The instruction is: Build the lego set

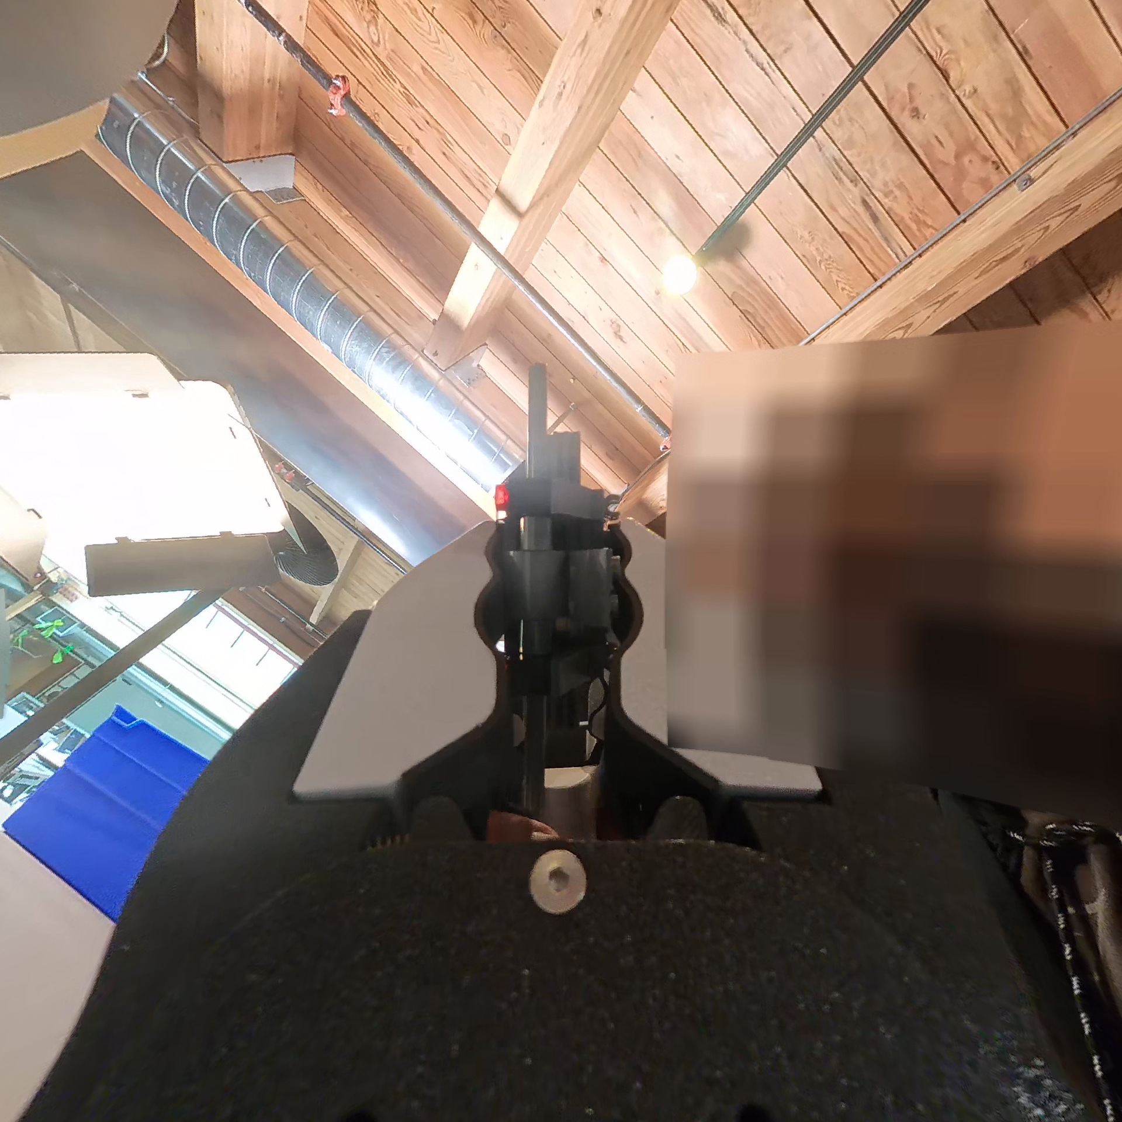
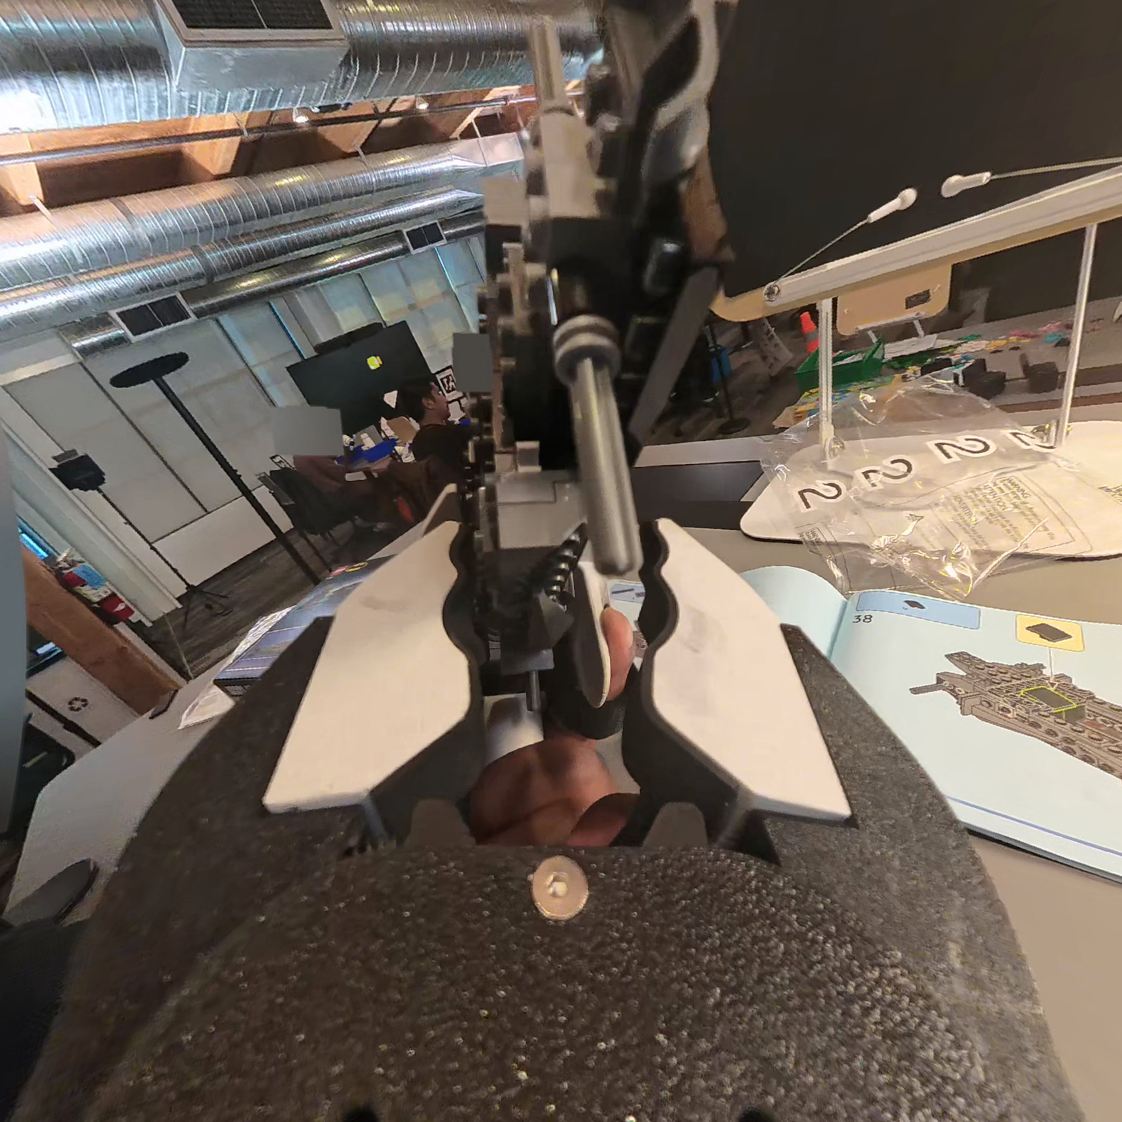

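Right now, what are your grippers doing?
Left gripper clamped on dark brick model. Right gripper open around it, right pad clear. Instruction booklet beside.

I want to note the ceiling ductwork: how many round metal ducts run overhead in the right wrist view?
2. One ribbed silver duct runs along the top edge, carrying a boxy vent; a second duct runs below it, slanting rightward. More may be hidden behind the grey brick model.

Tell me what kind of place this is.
Probably a converted loft workspace or lab: bare spiral ducts under a timber plank ceiling, and a worktable holding an open brick-building instruction booklet.
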A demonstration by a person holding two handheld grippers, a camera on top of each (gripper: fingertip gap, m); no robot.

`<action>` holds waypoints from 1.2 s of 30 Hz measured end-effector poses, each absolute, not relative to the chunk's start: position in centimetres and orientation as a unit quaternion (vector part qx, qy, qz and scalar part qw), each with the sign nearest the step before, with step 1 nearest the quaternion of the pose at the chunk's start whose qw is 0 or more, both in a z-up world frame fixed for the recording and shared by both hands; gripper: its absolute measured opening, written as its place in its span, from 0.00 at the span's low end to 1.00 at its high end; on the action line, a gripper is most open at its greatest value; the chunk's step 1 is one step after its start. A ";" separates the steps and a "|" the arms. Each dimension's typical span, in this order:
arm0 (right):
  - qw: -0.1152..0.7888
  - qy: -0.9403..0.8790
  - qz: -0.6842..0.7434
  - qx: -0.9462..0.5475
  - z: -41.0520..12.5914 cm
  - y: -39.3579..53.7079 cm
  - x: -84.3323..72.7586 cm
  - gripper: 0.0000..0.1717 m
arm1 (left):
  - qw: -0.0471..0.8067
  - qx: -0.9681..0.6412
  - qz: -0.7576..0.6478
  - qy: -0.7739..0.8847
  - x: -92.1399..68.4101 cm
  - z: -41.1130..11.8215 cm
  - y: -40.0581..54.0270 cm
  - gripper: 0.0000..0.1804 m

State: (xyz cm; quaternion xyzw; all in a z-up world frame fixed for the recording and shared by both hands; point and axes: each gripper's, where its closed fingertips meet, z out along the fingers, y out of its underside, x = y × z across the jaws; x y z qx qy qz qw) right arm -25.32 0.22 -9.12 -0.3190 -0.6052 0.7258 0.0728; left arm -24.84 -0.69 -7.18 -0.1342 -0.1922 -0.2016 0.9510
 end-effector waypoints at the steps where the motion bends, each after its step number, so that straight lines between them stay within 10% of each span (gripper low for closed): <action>1: 0.077 -0.605 0.725 -0.319 -9.1 0.2 -25.3 0.30 | 0.951 -0.134 -0.203 -0.193 -24.9 -7.2 -0.7 0.17; 36: -0.002 -0.551 0.786 -0.280 -8.0 0.7 -24.7 0.19 | 0.949 -0.213 -0.124 -0.198 -24.7 -6.6 0.0 0.18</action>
